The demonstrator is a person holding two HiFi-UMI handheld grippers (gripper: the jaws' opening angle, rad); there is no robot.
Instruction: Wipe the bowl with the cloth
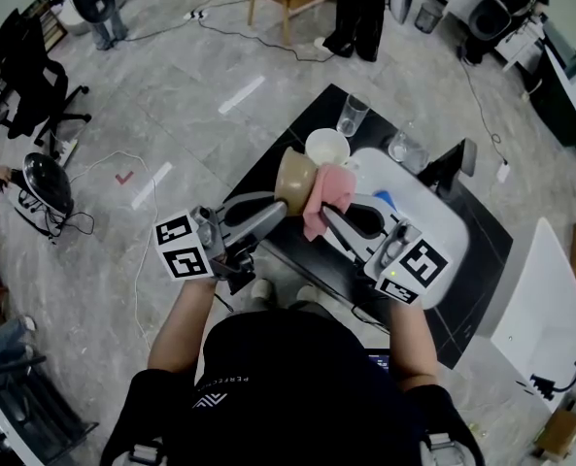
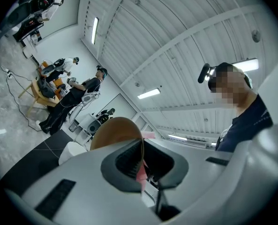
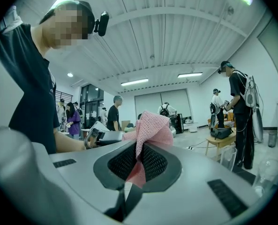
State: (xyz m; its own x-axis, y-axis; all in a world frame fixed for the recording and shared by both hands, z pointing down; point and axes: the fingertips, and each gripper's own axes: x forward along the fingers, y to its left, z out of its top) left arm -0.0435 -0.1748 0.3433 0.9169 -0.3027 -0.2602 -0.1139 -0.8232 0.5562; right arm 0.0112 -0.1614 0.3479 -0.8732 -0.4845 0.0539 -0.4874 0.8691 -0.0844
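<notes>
The tan bowl (image 1: 293, 175) is held up in the air, rim clamped in the left gripper (image 1: 278, 205), presumably so it's steadied for wiping. At its 3 o'clock the pink cloth (image 1: 331, 194) is pinched tight by the right gripper (image 1: 332, 219) and laid against it.

Pink cloth (image 3: 153, 128) of coarse, open waffle weave, tan bowl (image 1: 295, 175) smooth and matt, ceramic or plastic unclear, left gripper (image 2: 142, 163) and right gripper (image 3: 138, 165) in smooth matt grey plastic, clear glass (image 1: 352, 115), dark glossy table (image 1: 477, 246), polished floor (image 1: 171, 85), grey and stone-like.
</notes>
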